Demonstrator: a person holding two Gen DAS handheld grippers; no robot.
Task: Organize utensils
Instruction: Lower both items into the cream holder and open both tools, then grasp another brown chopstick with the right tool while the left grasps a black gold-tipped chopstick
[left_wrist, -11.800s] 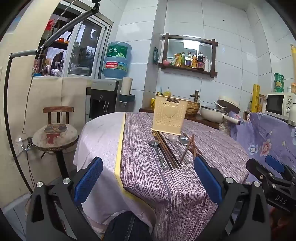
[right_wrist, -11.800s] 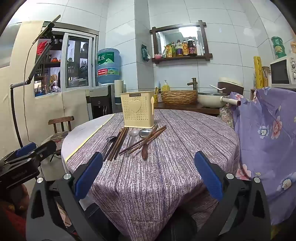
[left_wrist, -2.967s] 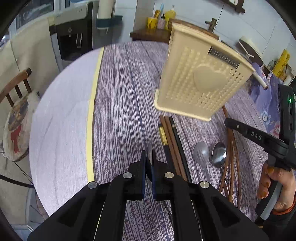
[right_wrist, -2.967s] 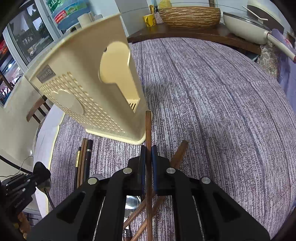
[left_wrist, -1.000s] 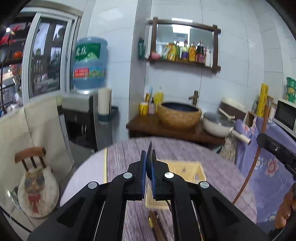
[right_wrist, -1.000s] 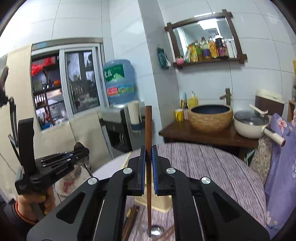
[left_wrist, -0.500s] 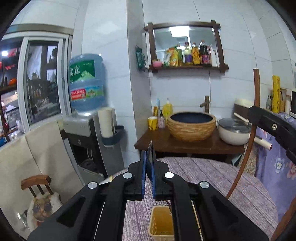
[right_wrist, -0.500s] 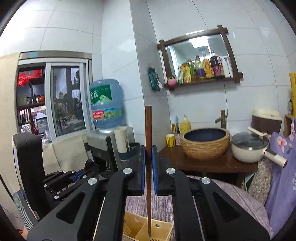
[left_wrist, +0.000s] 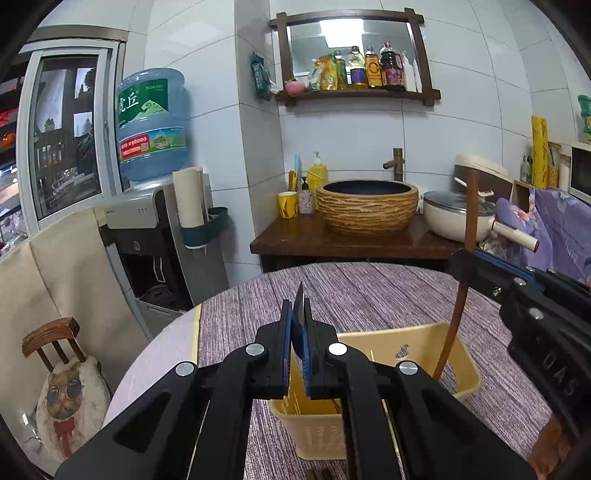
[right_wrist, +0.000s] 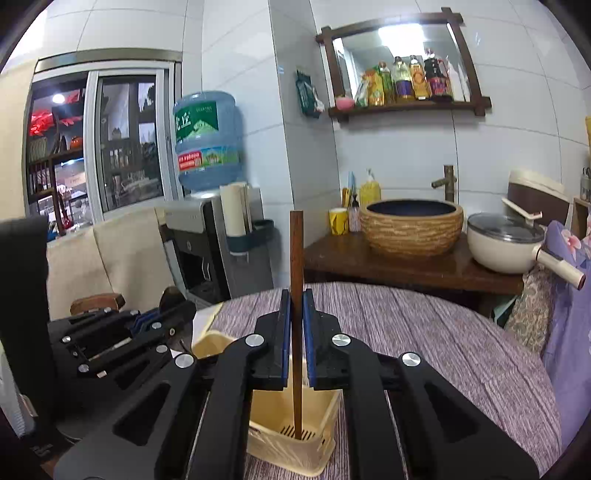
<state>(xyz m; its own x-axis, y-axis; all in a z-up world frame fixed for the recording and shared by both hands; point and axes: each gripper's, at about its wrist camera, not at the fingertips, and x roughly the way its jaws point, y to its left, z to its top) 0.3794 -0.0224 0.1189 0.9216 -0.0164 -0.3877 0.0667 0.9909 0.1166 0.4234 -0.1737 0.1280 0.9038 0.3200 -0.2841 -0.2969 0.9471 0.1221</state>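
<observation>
A cream perforated utensil basket stands upright on the purple striped tablecloth; it also shows in the right wrist view. My right gripper is shut on a brown wooden utensil handle, held upright with its lower end down inside the basket. From the left wrist view the same handle enters the basket's right side. My left gripper is shut on a thin dark utensil held above the basket's left part.
A wooden counter behind the table holds a woven bowl and a lidded white pot. A water dispenser and a chair stand at the left. More dark utensils lie in front of the basket.
Both grippers have come down over the basket, which now looms larger. The wooden handle's lower end has gone deeper into the basket.
</observation>
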